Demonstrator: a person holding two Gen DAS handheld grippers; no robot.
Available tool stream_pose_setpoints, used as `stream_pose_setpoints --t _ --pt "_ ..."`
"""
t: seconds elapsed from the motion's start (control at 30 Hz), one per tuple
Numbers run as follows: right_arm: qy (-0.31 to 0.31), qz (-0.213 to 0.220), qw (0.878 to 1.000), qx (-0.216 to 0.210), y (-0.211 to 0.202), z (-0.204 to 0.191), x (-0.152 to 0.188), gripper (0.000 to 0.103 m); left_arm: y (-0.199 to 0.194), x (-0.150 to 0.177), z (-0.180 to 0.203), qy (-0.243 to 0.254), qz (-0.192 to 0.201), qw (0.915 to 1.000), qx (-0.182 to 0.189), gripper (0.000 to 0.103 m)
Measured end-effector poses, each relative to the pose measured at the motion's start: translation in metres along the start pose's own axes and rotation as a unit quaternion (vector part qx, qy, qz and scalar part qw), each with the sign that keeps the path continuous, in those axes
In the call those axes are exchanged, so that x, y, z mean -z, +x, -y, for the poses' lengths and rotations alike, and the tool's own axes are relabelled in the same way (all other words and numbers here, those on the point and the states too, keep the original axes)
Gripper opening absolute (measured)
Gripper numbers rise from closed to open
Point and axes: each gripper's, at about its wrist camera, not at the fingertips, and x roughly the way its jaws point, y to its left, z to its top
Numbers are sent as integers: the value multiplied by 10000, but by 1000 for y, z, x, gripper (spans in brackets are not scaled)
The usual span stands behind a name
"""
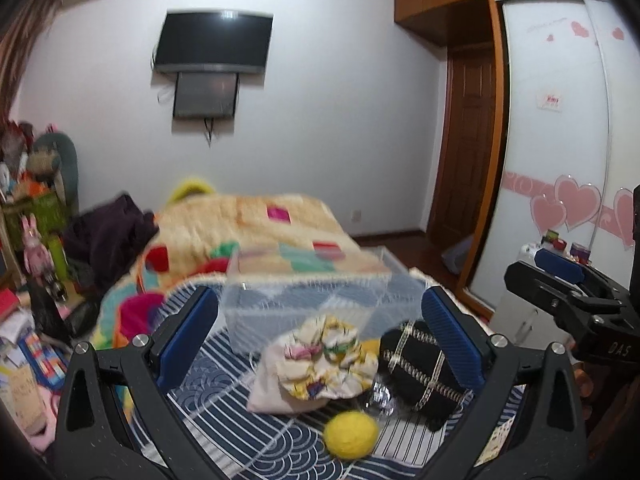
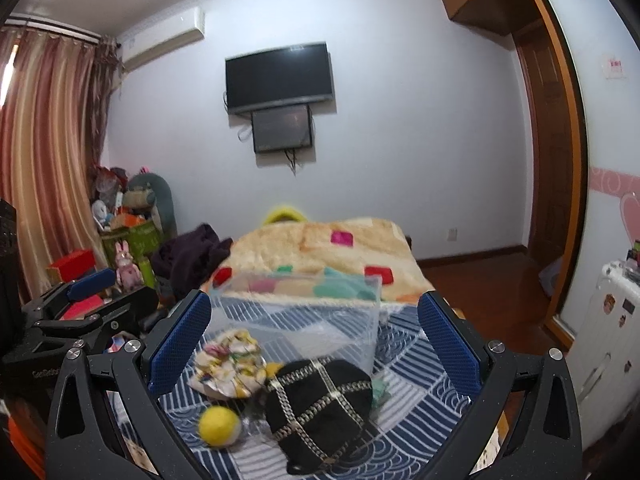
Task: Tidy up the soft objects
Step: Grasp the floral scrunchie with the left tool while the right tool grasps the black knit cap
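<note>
Both claws hover open and empty over a heap of soft things on the bed.

The left claw (image 1: 320,344) and right claw (image 2: 314,344) are spread wide, gripping nothing, likely poised to choose a first piece. On the blue patterned bedspread (image 2: 404,396), near its front edge, lie a floral scrunchie (image 1: 330,354), a pale cloth pouch (image 1: 266,390) under it, a black gold-trimmed fabric piece (image 2: 320,404) and a yellow felt ball (image 1: 351,434), crowded together and touching. A clear plastic bin (image 2: 300,320), seemingly the destination, sits just behind them. A folded blanket (image 2: 320,248) lies beyond the bin.
</note>
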Motion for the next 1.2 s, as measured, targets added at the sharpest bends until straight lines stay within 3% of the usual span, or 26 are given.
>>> stream_pose_setpoints --t 0.1,0.23,0.33,0.47,0.83,1.07,1.2 --pt "55 -322 9995 -35 11 9 12 103 17 11 -3 -40 -262 9996 22 103" --pt "127 -751 9970 -144 26 16 27 103 40 25 -4 -28 -620 9981 -21 83" --pt "74 -1015 9948 -71 38 18 39 102 51 32 -9 -158 -781 9968 -43 76" --pt "108 -1333 9909 -129 48 21 49 86 65 41 -16 -286 -986 9947 -12 63" --pt "328 -1976 9796 -180 66 28 69 43 75 52 -20 -217 -1210 9924 -30 15" --pt "494 -1934 9792 -367 63 30 68 17 62 45 -17 -131 -1005 9949 4 7" --pt "420 -1751 9829 -392 56 25 63 14 52 37 -16 -114 -841 9964 13 6"
